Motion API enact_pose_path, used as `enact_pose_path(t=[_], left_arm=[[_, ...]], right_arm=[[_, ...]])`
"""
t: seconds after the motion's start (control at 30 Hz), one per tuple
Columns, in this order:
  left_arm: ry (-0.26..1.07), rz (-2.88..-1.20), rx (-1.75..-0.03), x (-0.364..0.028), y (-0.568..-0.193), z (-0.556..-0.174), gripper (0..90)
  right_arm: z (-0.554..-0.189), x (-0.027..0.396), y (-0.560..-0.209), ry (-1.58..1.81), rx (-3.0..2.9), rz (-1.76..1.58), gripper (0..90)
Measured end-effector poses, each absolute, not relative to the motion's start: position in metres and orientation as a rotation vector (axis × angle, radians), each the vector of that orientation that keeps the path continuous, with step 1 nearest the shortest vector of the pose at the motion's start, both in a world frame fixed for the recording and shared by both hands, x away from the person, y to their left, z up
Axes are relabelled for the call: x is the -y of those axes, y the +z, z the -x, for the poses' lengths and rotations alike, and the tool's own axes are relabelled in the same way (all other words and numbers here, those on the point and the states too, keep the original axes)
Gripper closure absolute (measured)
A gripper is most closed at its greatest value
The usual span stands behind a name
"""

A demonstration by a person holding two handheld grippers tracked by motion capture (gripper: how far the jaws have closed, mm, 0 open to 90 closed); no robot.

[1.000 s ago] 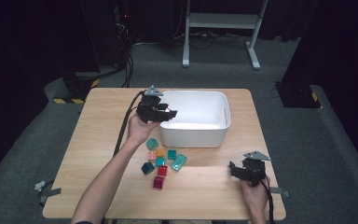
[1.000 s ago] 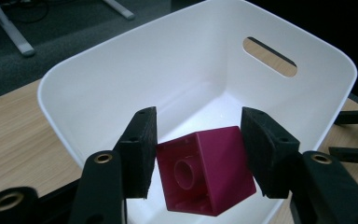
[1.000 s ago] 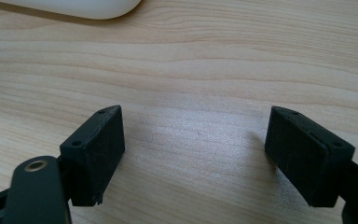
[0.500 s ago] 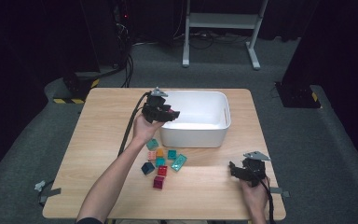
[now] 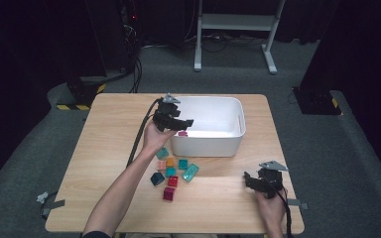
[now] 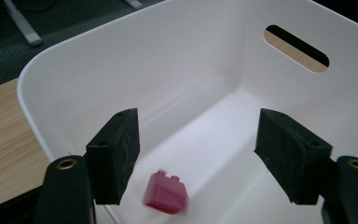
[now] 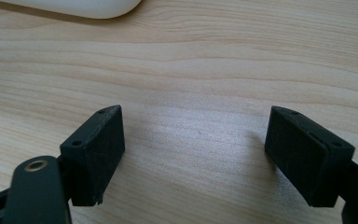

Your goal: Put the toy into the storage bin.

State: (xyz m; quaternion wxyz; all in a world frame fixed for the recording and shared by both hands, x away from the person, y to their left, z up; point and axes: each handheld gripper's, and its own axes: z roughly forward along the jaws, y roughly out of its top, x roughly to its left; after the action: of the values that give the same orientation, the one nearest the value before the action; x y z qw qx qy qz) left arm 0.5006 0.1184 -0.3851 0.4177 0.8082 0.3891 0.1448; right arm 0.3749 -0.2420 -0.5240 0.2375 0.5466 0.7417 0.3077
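Note:
My left gripper hangs over the near left corner of the white bin. Its jaws have just been opening and now stand wide apart. A magenta brick shows blurred below them inside the bin, touching neither pad; it is also a small pink spot in the high view. My right gripper rests low at the table's front right, open, with bare wood between its pads.
Several loose bricks in teal, orange, red, dark blue and magenta lie on the wooden table just in front of the bin. A cable trails from the left gripper along the forearm. Dark floor surrounds the table.
The left gripper has shifted slightly right over the bin's corner, and a magenta brick now shows under its jaws. The right hand has stayed put.

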Motion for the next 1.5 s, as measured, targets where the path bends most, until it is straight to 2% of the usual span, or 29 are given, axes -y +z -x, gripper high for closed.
enact_pose_path(t=[0.57, 1.07, 1.5], left_arm=[[0.418, -1.933, -0.978, -0.167, -0.373, -0.463, 29.0], [0.448, -1.901, -1.045, -0.207, -0.388, -0.430, 29.0], [0.446, -1.930, -1.077, -0.219, -0.413, -0.416, 29.2]], right_arm=[[-0.375, 0.242, -0.524, 0.844, -2.032, -1.498, 19.8], [-0.375, 0.242, -0.524, 0.844, -2.032, -1.499, 19.8], [-0.375, 0.242, -0.524, 0.844, -2.032, -1.499, 19.8]])
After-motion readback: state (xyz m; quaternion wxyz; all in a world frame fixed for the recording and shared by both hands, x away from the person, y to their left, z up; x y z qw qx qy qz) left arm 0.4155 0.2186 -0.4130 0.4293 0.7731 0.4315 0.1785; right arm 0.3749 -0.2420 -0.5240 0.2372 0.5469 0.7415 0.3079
